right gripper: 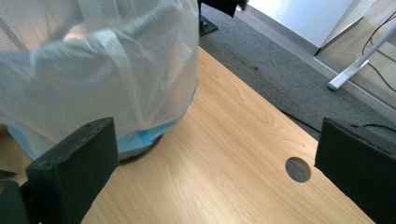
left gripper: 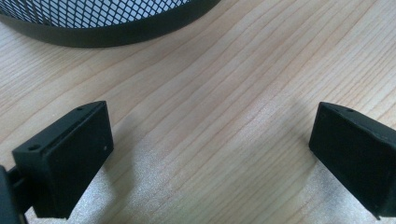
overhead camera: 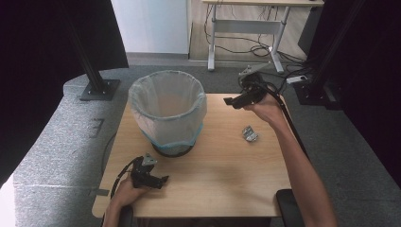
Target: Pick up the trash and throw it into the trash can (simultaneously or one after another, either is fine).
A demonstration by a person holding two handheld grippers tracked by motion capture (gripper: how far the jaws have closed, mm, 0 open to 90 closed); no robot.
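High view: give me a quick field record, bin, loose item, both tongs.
bin: mesh wastebasket lined with a translucent bag, upright, far-left part of the table
loose item: small crumpled silvery piece on the table, right of the bin, untouched
left tongs: open, empty, low over the near-left table, close to the bin base
right tongs: open, empty, raised near the far edge, facing the bin

The table [overhead camera: 222,170] is light wood with a smooth, faintly glossy grain. The bin [overhead camera: 172,149] is matt black metal mesh, lined with a thin translucent plastic bag [overhead camera: 168,111]. A crumpled silvery foil-like scrap [overhead camera: 249,134] looks shiny. Gripper jaws are matt black.
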